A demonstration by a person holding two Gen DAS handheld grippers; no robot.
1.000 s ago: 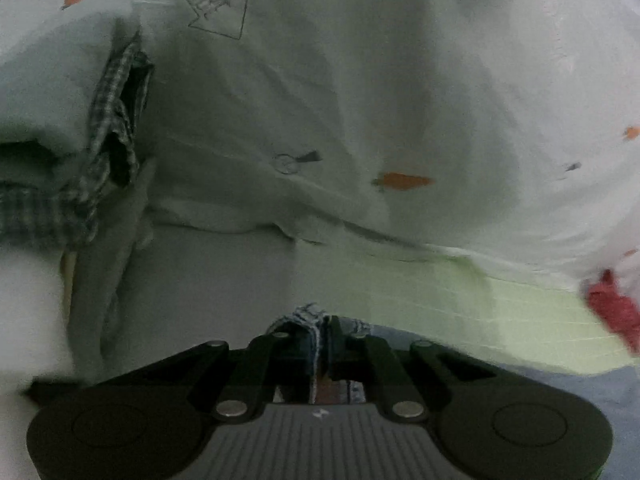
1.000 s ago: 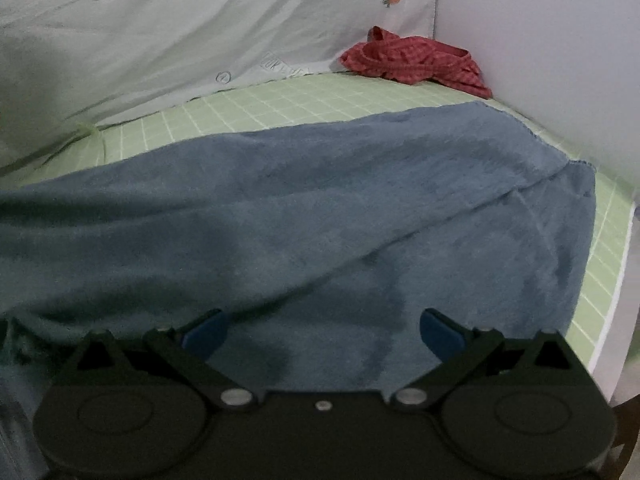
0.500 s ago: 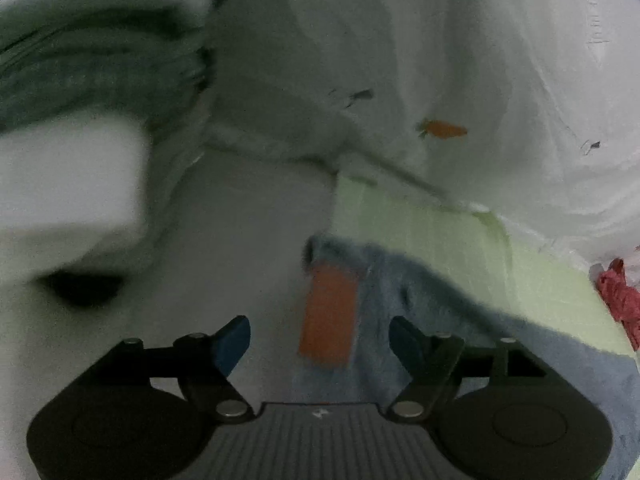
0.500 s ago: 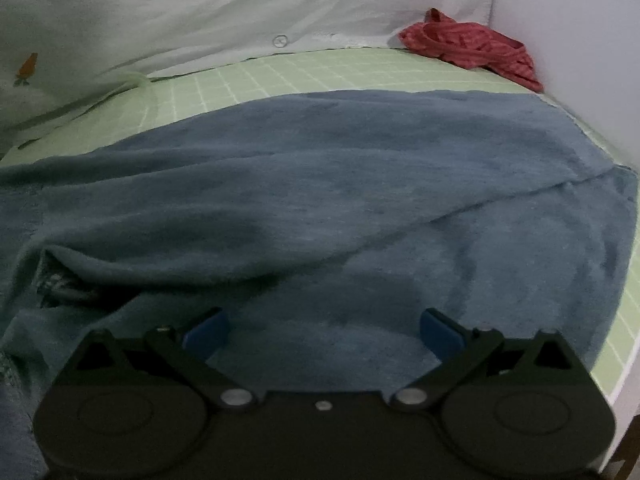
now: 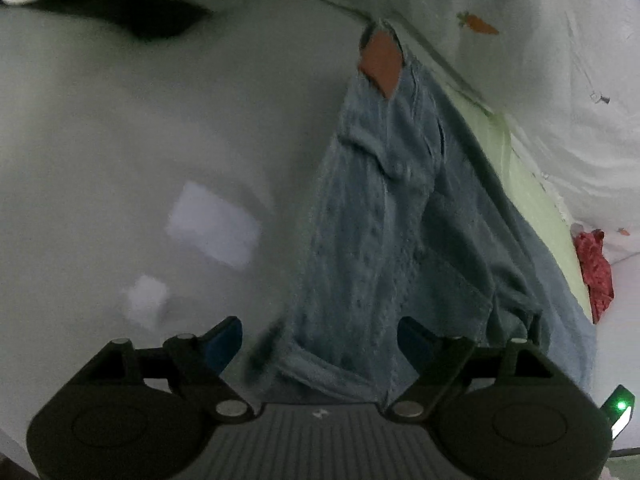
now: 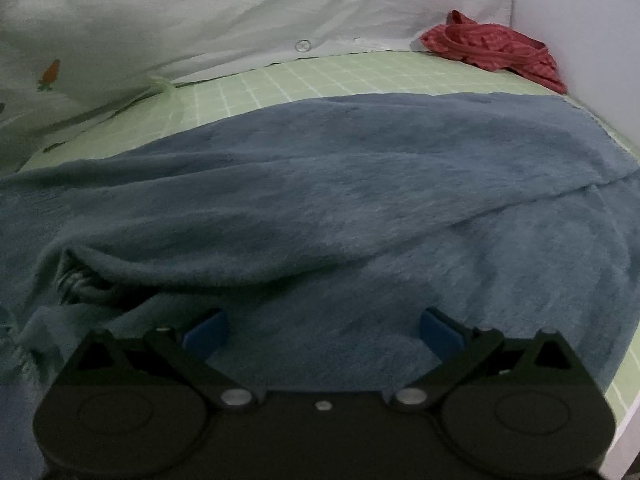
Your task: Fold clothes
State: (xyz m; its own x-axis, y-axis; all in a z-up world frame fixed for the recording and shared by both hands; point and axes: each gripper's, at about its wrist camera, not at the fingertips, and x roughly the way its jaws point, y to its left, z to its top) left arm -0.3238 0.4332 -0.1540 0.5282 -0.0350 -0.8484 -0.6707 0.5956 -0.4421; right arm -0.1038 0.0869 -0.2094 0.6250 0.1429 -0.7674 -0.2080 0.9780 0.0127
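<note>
Fingers (image 5: 222, 340) on your left gripper (image 5: 320, 340) stand spread with nothing between them; the blue pads frame a bunched run of the blue fleece garment (image 5: 380, 248) without touching it. Your right gripper (image 6: 324, 330) shows the same condition: fingers (image 6: 440, 330) parted wide, empty, poised low over the cloth.

Garment position: it lies spread across the green checked mat (image 6: 280, 80), broad and mostly flat toward the far and right edges. Near your right gripper's left side a layer is lapped over, leaving a dark pocket with a striped edge (image 6: 76, 280) showing inside. In the left wrist view the cloth narrows into ridges running away to an orange tag (image 5: 380, 60) at its far end, which hangs off the mat onto a pale surface (image 5: 140, 140).

Judgement: both grippers sit at the near hem, likely placed to take hold on either side of it. The lapped layer fits either a fold set down or slack awaiting smoothing; the pictures do not settle which.

Beyond the mat: a white carrot-print sheet (image 6: 200, 20) heaped behind, and a red garment (image 6: 496, 52) crumpled in the far corner, well apart from the blue one.
</note>
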